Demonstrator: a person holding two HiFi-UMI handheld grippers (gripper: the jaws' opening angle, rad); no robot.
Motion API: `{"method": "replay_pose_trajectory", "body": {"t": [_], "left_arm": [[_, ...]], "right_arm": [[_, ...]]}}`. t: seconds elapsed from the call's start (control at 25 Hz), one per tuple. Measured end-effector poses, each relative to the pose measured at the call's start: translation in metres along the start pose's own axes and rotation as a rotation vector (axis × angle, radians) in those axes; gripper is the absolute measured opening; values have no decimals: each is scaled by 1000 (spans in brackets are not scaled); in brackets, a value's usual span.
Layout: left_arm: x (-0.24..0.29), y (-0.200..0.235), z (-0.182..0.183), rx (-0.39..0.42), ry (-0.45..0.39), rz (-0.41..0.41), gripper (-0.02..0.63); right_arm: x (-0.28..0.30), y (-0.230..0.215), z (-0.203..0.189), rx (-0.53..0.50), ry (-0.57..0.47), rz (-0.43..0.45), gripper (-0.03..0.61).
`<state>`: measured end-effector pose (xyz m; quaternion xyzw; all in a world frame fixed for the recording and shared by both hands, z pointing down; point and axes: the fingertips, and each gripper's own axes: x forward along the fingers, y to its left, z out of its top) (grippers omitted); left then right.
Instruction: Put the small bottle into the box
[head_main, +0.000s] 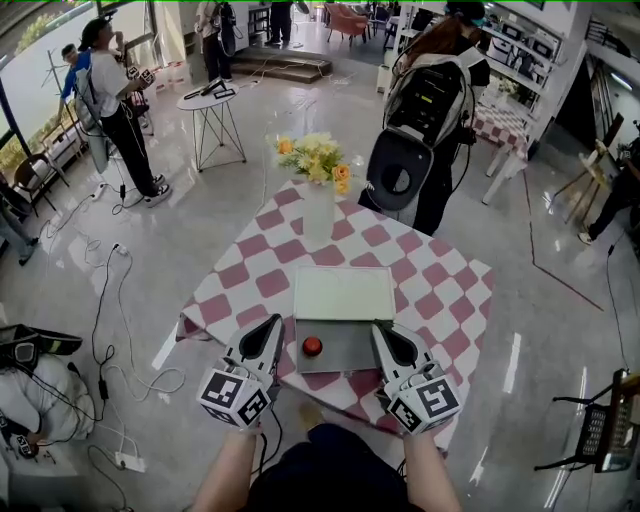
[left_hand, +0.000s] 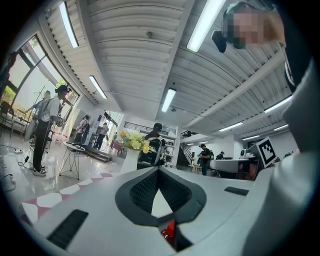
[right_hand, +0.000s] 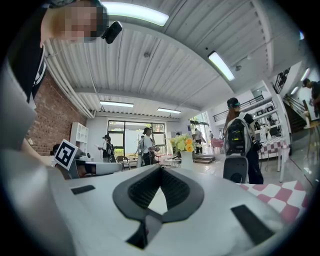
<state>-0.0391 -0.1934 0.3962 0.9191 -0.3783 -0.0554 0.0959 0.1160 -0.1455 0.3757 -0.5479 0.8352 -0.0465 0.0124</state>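
Studio hall: checkered tables (head_main: 440, 290), floor cables (head_main: 100, 300)

Small bottle (head_main: 312, 346): red cap facing you, standing on the grey half of the box, left of centre.
Box (head_main: 344, 292): flat, open, pale lid panel beyond, on your checked tabletop (head_main: 440, 290).
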Motion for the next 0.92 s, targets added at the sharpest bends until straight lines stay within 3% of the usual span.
{"method": "replay_pose_trajectory", "body": {"t": [0.92], "left_arm": [[-7, 7, -11, 5, 33, 9, 2]], "right_arm": [[2, -1, -14, 18, 24, 10, 5]]}}
